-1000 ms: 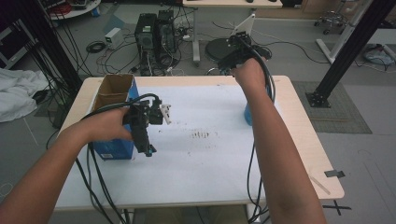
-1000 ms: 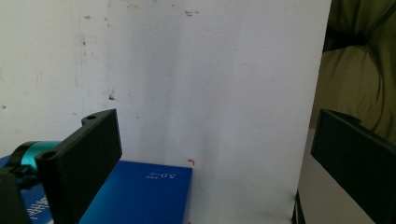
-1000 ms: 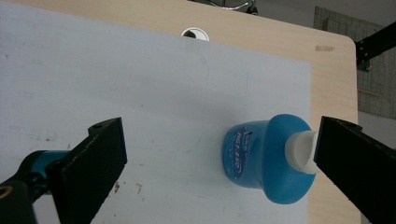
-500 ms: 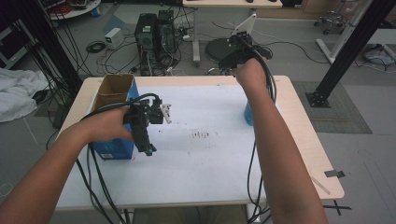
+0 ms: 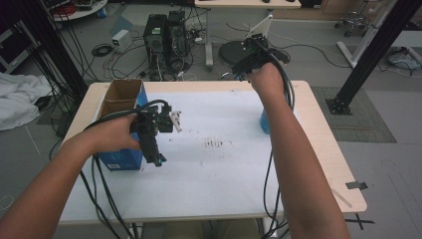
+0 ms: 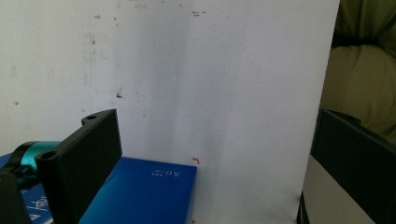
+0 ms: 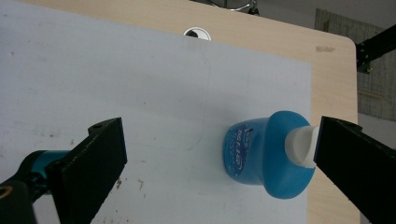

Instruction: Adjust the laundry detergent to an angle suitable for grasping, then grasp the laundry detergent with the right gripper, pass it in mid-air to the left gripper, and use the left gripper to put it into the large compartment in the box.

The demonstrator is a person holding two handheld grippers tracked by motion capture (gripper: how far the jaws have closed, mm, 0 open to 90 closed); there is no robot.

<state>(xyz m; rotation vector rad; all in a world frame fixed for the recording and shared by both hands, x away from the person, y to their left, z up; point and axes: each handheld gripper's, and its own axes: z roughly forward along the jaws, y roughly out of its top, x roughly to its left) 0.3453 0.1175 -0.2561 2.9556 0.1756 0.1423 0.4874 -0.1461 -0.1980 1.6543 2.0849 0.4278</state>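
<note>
The right tool (image 7: 215,154) is held wide open above the blue bottle (image 7: 261,154), which stands on the white sheet (image 5: 219,164) near the desk's (image 5: 323,149) right edge — white print on its side is too blurred to be read. The left tool (image 6: 205,158), also spread wide, is poised over the blue box (image 6: 140,196), marked "S.O78" as far as can be made out

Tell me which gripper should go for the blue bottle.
Right. The right gripper hangs above the blue bottle, jaws open. The left gripper is by the blue box.
</note>
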